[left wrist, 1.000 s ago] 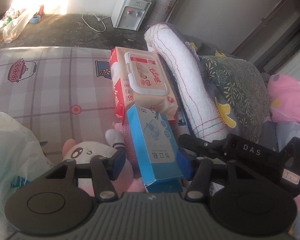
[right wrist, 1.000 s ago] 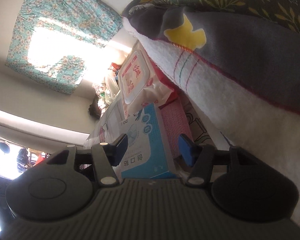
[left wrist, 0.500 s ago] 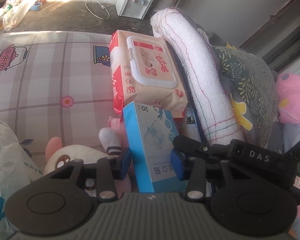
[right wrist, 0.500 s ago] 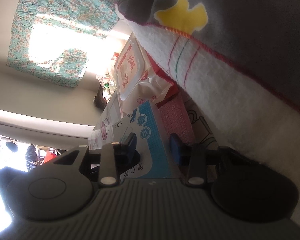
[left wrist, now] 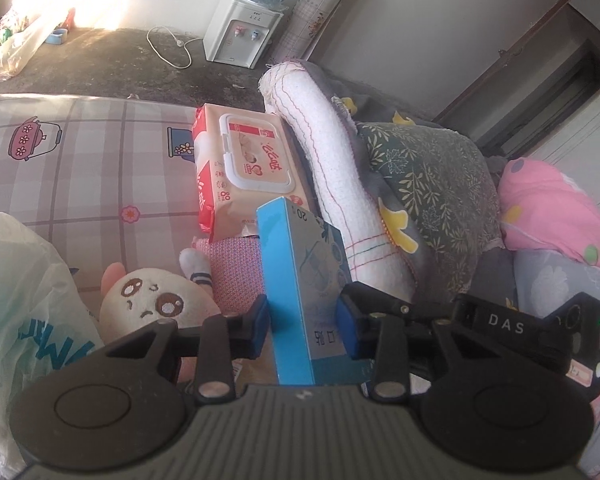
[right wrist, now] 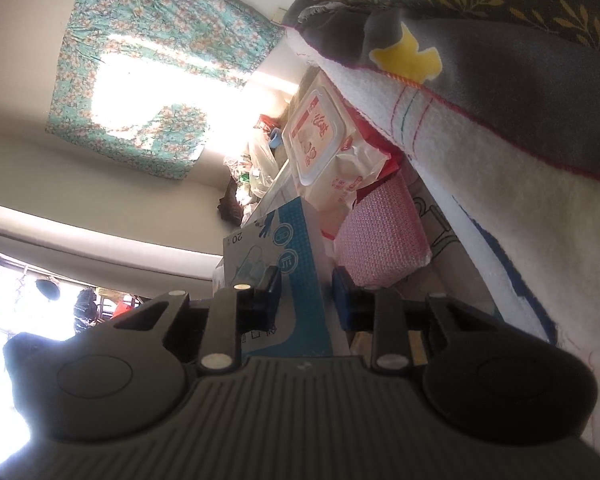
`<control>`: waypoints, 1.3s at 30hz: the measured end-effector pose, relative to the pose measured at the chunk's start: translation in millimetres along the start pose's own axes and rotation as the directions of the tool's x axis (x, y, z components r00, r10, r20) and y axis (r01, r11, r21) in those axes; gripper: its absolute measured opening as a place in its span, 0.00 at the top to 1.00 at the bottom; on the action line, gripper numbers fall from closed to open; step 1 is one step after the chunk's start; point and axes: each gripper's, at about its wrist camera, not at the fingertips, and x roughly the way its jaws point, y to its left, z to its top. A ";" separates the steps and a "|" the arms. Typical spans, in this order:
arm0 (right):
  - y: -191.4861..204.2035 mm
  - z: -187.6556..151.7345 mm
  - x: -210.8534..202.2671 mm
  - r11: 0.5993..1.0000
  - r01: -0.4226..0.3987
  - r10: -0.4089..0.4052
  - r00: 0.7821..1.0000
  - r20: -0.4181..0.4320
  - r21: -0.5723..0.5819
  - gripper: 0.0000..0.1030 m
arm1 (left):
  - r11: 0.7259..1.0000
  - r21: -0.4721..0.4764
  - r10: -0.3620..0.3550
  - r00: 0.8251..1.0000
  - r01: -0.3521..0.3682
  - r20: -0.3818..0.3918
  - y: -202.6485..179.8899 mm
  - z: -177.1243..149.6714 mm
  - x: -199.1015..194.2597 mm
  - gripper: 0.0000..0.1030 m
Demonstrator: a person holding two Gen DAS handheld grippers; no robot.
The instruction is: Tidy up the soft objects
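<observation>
Plaid mat [left wrist: 92, 168] by concrete floor [left wrist: 100, 68] — both claws, left [left wrist: 303, 322] and right [right wrist: 305, 294], closing on blue box [left wrist: 304, 280]

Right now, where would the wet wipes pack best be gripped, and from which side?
Grip the wet wipes pack across its narrow width, on the soft wrapper near the end facing the camera, coming from above. It lies flat with the stiff lid up, and the rolled towel crowds its right side.

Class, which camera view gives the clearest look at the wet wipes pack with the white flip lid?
The left wrist view: the wet wipes pack lies face up in good light, its whole lid and red side showing, behind the blue box. The right wrist view shows the pack sideways, foreshortened and partly washed out by window glare.
</observation>
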 end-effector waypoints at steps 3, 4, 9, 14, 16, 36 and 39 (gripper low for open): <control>21.0 -15.6 -15.5 0.999 -0.035 0.035 0.999 0.005 -0.029 0.74 | 1.000 0.002 -0.024 0.999 0.024 0.025 1.8 -9.7 -37.0 0.64; 28.2 -21.7 -21.5 0.998 -0.045 0.046 0.999 0.003 -0.041 0.74 | 1.000 -0.002 -0.030 0.999 0.030 0.035 4.0 -12.9 -49.6 0.64; 80.3 -66.3 -31.9 0.988 -0.103 0.100 0.994 -0.034 -0.113 0.73 | 0.998 -0.009 -0.063 0.991 0.064 0.114 28.5 -31.1 -129.4 0.66; 140.5 -120.6 -17.2 0.967 -0.176 0.154 0.980 -0.124 -0.185 0.73 | 0.997 -0.062 -0.025 0.979 0.038 0.204 81.9 -56.0 -211.0 0.66; 164.3 -146.2 1.1 0.958 -0.202 0.167 0.970 -0.177 -0.202 0.73 | 0.995 -0.098 0.013 0.972 0.011 0.233 107.6 -65.1 -238.2 0.66; 235.5 -327.8 273.9 0.987 -0.154 0.105 0.823 -0.558 -0.041 0.72 | 0.886 -0.332 0.408 0.884 -0.323 0.228 344.0 -81.9 -298.0 0.66; 230.5 -332.8 297.2 0.992 -0.128 0.096 0.830 -0.550 -0.020 0.72 | 0.875 -0.286 0.456 0.864 -0.391 0.213 351.0 -74.2 -284.2 0.62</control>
